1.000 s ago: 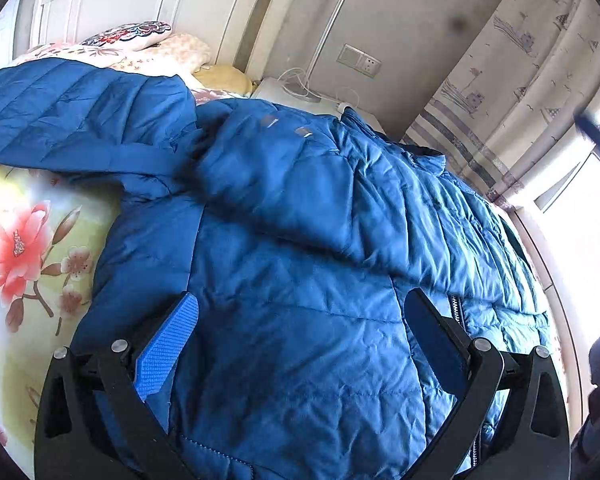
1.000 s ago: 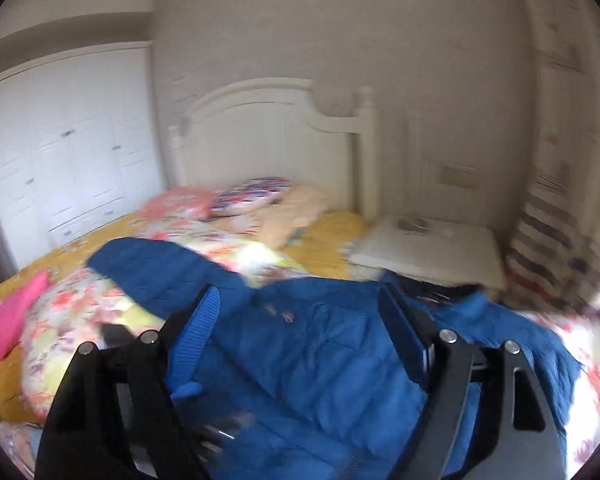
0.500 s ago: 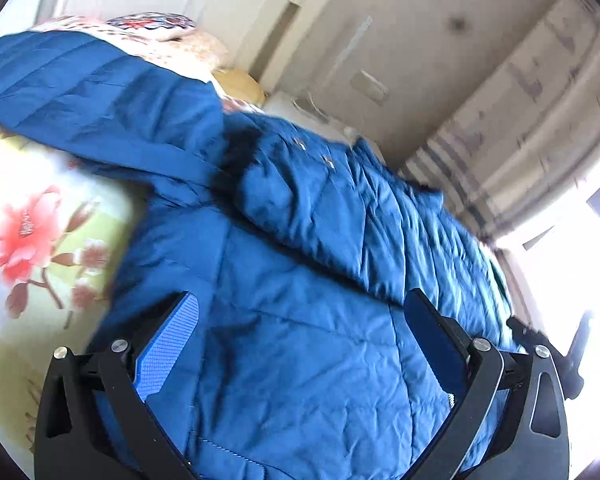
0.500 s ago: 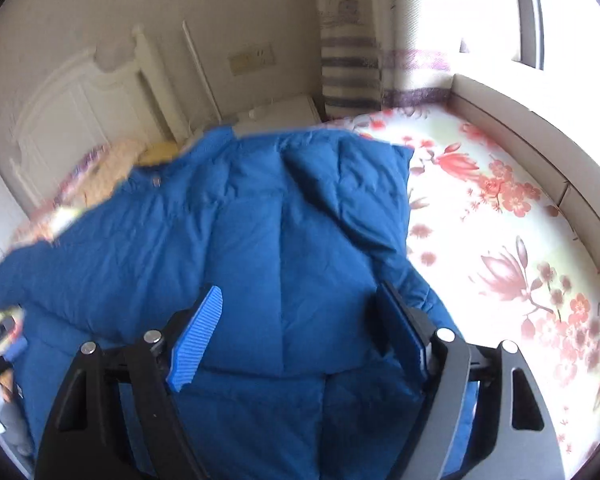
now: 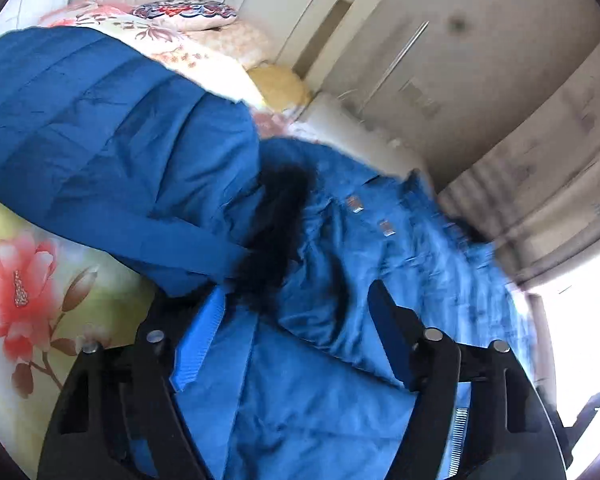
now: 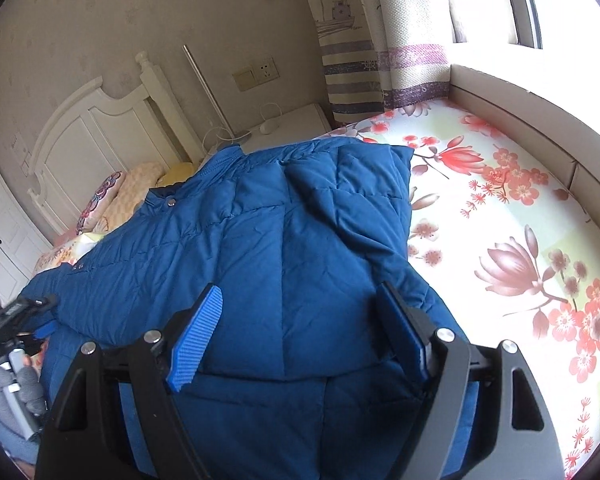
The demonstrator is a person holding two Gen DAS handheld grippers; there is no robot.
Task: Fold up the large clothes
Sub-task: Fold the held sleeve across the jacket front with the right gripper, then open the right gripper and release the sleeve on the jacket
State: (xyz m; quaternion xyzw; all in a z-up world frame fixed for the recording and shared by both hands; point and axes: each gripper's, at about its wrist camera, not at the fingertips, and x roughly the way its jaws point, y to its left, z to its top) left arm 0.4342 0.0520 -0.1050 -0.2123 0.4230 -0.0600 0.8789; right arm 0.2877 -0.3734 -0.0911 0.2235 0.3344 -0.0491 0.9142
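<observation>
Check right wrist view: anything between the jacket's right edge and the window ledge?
Nothing but bare floral sheet between the jacket and the ledge, as the right wrist view shows.

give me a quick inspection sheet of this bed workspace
surface: bed with a floral sheet, bare on the window side.
job's things: blue padded jacket spread on the bed, one sleeve folded over the body, dark fur trim at its hood.
clutter: pillows by the headboard.
grippers: left gripper has just been closing, jacket fabric between its jaws, grip unclear; right gripper open over the jacket.
cables: white cord looped on the bedside table.
surroundings: wall socket, striped curtain, bright window.
</observation>
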